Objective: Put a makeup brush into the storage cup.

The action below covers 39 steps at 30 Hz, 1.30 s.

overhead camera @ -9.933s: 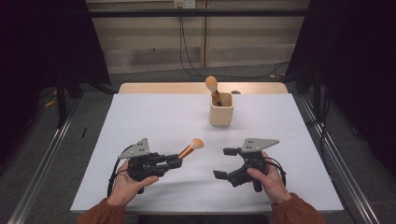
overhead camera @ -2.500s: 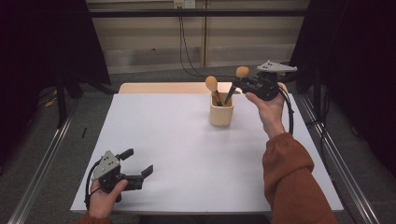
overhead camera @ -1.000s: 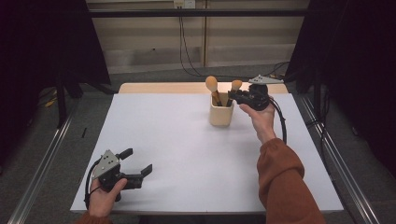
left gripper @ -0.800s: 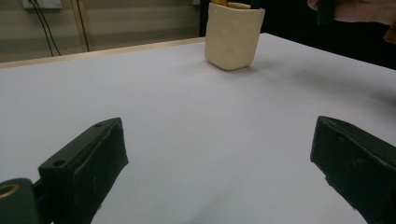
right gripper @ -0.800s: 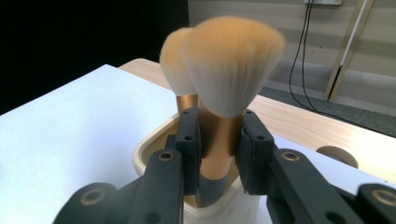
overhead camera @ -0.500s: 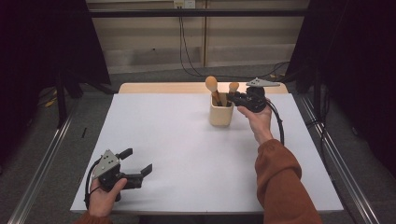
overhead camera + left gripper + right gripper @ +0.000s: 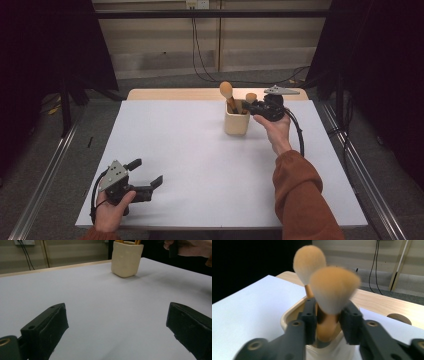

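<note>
- The cup [image 7: 236, 122] stands on the far half of the table [image 7: 200, 150], and two brushes stand in it with their heads up.
- One brush [image 7: 309, 262] leans toward the far left of the cup; the other brush [image 7: 334, 288] stands at the cup's right side, nearest the right gripper [image 7: 252, 106].
- In the right gripper view the near brush's handle sits between the jaws, over the cup's mouth, with its head rising above them.
- Those jaws have just been opening; a thin gap shows on each side of the handle, so the pads look clear of it, though the blur makes that hard to judge.
- The lower handles are hidden inside the cup.
- In the left gripper view the cup [image 7: 126, 258] is cut off at the top edge.
- The left gripper [image 7: 150, 181] rests low at the table's near left corner, jaws wide apart with bare table between them, well apart from the cup.
</note>
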{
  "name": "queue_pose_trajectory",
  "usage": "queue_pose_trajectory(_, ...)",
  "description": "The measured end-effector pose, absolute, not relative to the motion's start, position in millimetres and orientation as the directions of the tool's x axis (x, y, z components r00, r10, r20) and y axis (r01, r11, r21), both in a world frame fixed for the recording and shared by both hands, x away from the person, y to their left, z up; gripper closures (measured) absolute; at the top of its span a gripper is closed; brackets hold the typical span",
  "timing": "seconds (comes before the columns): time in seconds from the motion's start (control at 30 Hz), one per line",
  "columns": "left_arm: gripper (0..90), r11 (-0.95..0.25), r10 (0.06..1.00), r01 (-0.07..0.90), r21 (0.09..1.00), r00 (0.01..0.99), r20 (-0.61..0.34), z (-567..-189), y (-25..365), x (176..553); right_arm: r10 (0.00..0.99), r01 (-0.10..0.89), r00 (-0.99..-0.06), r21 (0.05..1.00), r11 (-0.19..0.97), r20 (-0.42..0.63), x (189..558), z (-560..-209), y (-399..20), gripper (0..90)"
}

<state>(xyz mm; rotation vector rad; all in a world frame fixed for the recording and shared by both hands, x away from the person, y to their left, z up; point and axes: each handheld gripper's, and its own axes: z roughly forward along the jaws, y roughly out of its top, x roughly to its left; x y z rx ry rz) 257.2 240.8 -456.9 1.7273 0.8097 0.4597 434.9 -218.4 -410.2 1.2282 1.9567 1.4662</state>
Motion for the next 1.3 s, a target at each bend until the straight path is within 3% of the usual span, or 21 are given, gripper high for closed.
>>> queue_pose_trajectory(0.07,3.5,-0.152,0.717,0.288,0.946,0.691,-0.095,-457,240,258,0.833,0.407,-0.525,0.911,0.067,0.173,435,-411,-219,61.2)
queue_pose_trajectory(0.5,3.3,-0.147,0.719,0.291,0.945,0.688,-0.1,-457,241,260,0.846,0.39,-0.511,0.918,0.07,0.153,423,-415,-223,8.5)
queue_pose_trajectory(0.6,3.3,-0.146,0.719,0.284,0.948,0.688,-0.096,-456,241,259,0.843,0.376,-0.511,0.926,0.04,0.171,420,-414,-224,1.6)
queue_pose_trajectory(0.87,3.3,-0.135,0.724,0.281,0.95,0.682,-0.099,-456,243,256,0.828,0.363,-0.529,0.932,0.024,0.185,405,-416,-226,0.0)
queue_pose_trajectory(1.0,3.3,-0.137,0.722,0.274,0.952,0.686,-0.094,-455,245,255,0.877,0.332,-0.463,0.943,0.032,0.133,397,-414,-223,0.0)
queue_pose_trajectory(1.3,3.0,-0.135,0.723,0.271,0.953,0.685,-0.093,-454,245,254,0.884,0.298,-0.451,0.954,0.021,0.121,381,-417,-223,0.1)
